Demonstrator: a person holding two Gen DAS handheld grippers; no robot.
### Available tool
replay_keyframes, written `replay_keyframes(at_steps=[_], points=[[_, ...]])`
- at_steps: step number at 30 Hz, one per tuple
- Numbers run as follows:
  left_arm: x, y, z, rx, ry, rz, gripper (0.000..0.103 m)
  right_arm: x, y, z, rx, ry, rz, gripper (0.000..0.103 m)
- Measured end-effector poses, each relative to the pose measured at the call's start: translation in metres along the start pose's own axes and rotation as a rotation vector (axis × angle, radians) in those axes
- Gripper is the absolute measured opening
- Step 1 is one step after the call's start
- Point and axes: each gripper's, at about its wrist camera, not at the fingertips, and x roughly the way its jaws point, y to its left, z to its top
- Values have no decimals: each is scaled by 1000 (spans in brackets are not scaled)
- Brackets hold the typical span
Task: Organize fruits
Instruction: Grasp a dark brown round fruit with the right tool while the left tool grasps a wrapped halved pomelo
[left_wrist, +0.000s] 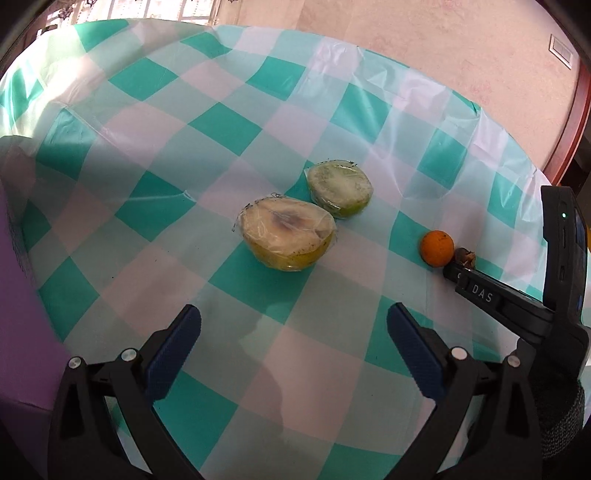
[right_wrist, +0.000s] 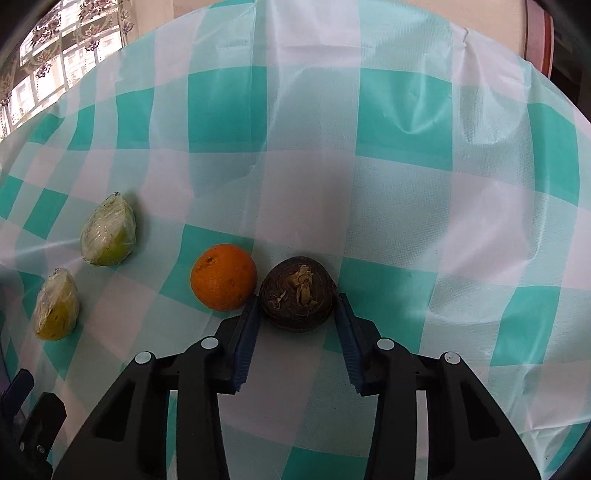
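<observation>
Four fruits on checked tablecloth (right_wrist: 388, 206). Right gripper (right_wrist: 297, 306) fingers flank dark brown fruit (right_wrist: 297, 297), touching both sides, beside orange (right_wrist: 223, 277). Left gripper (left_wrist: 293, 325) spread wide, holding nothing, facing two wrapped halves (left_wrist: 290, 236).

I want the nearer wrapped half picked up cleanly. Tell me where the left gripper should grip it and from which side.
Grip the nearer wrapped half across its rounded yellow rind, below the flat cut face that points up. The left gripper is open and already faces it, so come straight forward, low, fingers either side.
</observation>
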Motion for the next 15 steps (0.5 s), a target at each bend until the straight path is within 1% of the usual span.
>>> replay_keyframes(at_steps=[2,5,6,9,11,13,14,15], points=[[7,4,8,-31,9,16,101,-1,-4,0,25,-3,24,41],[19,9,19,-64,23,51,101,-4,-14,0,79,-11,84,41],[23,9,23,-66,27,62,101,-5,-23,1,93,-13,102,41],[35,5,34,-47,37,87,101,-7,-32,-1,144,-21,151,41],[41,3,40,-37,41,103,100,-2,-43,2,185,-27,191,41],[44,0,43,-20,34,132,88,-1,-51,2,220,-33,222,40],[45,-2,44,-2,27,120,77,-1,-52,2,225,-34,228,40],[46,-7,45,20,26,106,62,-1,-53,2,227,-34,231,40]])
